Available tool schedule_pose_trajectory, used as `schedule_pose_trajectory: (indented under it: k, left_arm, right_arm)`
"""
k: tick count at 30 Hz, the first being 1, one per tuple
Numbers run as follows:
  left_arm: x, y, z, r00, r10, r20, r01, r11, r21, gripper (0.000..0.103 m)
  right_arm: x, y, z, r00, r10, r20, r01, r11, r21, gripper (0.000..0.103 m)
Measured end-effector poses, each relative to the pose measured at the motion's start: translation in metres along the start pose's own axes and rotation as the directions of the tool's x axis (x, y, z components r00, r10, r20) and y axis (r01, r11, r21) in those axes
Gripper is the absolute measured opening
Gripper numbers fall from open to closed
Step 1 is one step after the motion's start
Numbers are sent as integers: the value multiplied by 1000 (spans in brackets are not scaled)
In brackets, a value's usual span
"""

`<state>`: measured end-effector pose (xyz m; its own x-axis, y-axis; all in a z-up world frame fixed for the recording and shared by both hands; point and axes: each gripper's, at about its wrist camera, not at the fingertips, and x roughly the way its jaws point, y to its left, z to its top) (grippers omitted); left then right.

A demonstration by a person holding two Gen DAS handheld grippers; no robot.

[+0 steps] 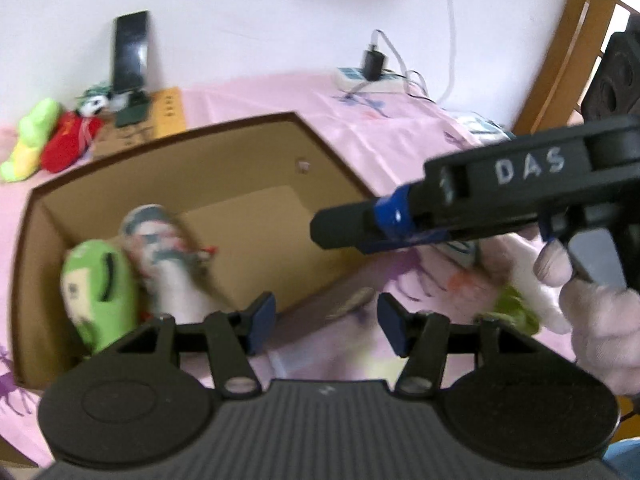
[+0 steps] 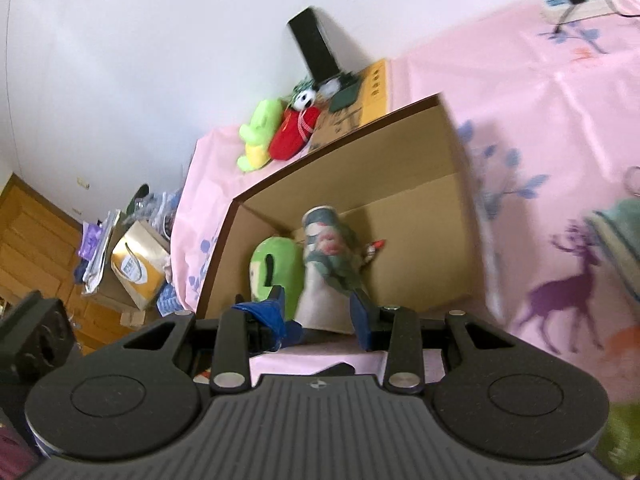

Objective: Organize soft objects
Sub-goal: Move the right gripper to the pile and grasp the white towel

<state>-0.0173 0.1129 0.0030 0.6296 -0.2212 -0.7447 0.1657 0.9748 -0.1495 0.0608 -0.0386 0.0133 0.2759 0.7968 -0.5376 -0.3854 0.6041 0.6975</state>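
An open cardboard box [image 1: 248, 152] [image 2: 404, 168] stands on a pink cloth. Inside lie a green plush [image 1: 98, 284] [image 2: 276, 268] and a floral-patterned soft roll [image 1: 160, 244] [image 2: 326, 248]. My left gripper [image 1: 326, 320] is open and empty, just in front of the box's near edge. My right gripper [image 2: 320, 312] is open and empty at the box's near rim, close to the roll; it also shows in the left wrist view [image 1: 344, 228] over the box's right side. A green-yellow plush [image 1: 28, 140] [image 2: 258, 132] and a red plush [image 1: 70, 140] [image 2: 294, 134] lie beyond the box.
A phone on a stand [image 1: 130, 56] [image 2: 316, 48] stands on a flat yellow-brown box [image 1: 168, 112] at the wall. A power strip with charger [image 1: 370, 76] lies at the back right. A folded cloth [image 2: 624, 236] and green-white soft items [image 1: 516, 304] lie right of the box. Clutter [image 2: 132, 256] is beside the table.
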Motion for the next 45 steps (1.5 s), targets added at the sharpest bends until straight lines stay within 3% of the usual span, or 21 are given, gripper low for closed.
schedule_pose_trajectory:
  k: [14,27,32,36,45]
  left_arm:
    - [46,-110,2,988,-130,-78,137,986,97,61]
    - [112,-209,6,946,-254,-204,286,946,152,61]
    - [134,-226,7,939,-246,-239,287,945,157,61]
    - [146,-232,8,944,-217,-249,262,951,164,61]
    - [170,-229,13,945,-179,-275,220,967,127,60]
  right_arm:
    - [-86,-99,-20,994,-98,39,92,987,131,20]
    - [-145,-199,-43,972,-237,3,227,935,273,20]
    - [-149,-223,-45,972,-234,-16,228,926,302,20]
    - [-146,-236,-44,976,-214,-31,212,921,326,20]
    - [-131,-258,-41,993,-100,-64,117,913,391,20]
